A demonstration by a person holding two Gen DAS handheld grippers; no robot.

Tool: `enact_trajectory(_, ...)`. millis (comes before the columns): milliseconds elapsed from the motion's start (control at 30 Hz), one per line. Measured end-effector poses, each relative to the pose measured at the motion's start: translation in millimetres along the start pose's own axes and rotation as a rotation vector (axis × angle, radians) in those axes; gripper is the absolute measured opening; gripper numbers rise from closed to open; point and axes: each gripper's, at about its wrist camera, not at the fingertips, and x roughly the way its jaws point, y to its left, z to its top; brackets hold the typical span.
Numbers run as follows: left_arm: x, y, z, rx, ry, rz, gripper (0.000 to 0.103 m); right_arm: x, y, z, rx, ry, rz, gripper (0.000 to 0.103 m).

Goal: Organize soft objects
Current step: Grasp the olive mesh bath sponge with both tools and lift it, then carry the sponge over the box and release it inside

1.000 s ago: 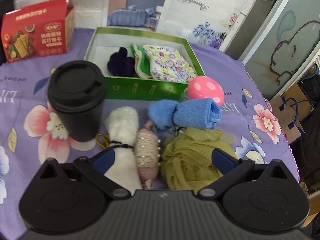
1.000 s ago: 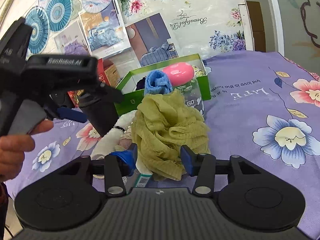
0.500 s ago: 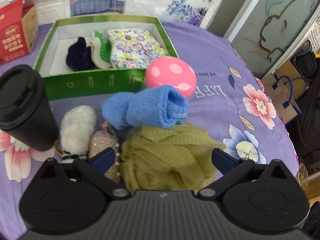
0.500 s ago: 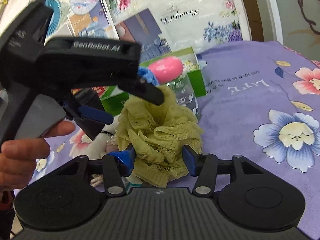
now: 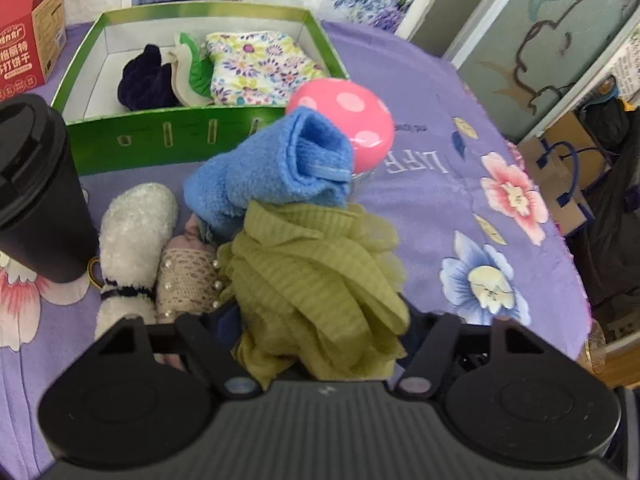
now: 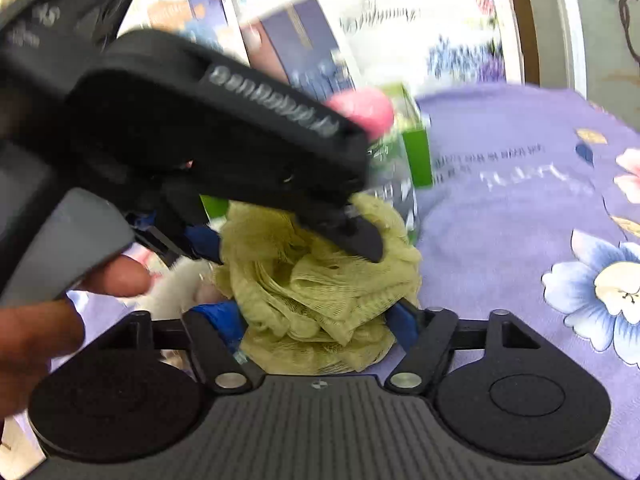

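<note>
Left wrist view: I am looking down my left gripper (image 5: 320,320) at an olive mesh bath pouf (image 5: 316,284) lying on the purple floral tablecloth (image 5: 480,216).
Left tongs: I am closing them; the pouf is sitting between the fingers and bulging over both blue pads, which seem to be pressing its sides.
Neighbours: a rolled blue towel (image 5: 276,168) is resting against the far edge of the pouf, a pink dotted ball (image 5: 352,120) is sitting just behind it, and a white fluffy toy (image 5: 132,252) and a lace-wrapped piece with pearls (image 5: 188,280) are lying to the left.
Green box (image 5: 192,136): it is standing behind the pile, holding a dark blue scrunchie (image 5: 146,84) and a floral cloth (image 5: 256,68).
Black lidded cup (image 5: 36,188): standing upright at the left.
Right wrist view: my right gripper (image 6: 316,320) is facing the same pouf (image 6: 320,292) from the other side.
Right tongs: I am opening them; the pouf is lying between the blue pads, and I cannot tell whether they are gripping it.
Across the frame: the left gripper (image 6: 280,248) is coming in blurred, its dark fingertips sunk into the top of the pouf, with my hand (image 6: 44,320) on its grey trigger.
</note>
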Motion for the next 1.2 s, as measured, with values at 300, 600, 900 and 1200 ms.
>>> enact_trajectory(300, -66.2, -27.0, -19.5, 0.067, -0.105, -0.108, 0.056, -68.8, 25.6, 8.9, -0.133, -0.144, -0.064, 0.039)
enact_trajectory(600, -104.4, -62.0, 17.5, 0.2, -0.238, -0.164, 0.054, -86.5, 42.1, 63.4, -0.274, -0.357, -0.134, 0.039)
enact_trajectory(900, -93.9, -30.0, 108.1, 0.148, -0.247, -0.219, 0.054, -27.1, 27.7, 159.9, -0.329, -0.308, -0.002, 0.041)
enact_trajectory(1200, -88.7, -25.8, 37.9, 0.204, -0.24, -0.234, 0.062, -57.7, 2.8, 82.6, -0.141, -0.212, 0.051, 0.044)
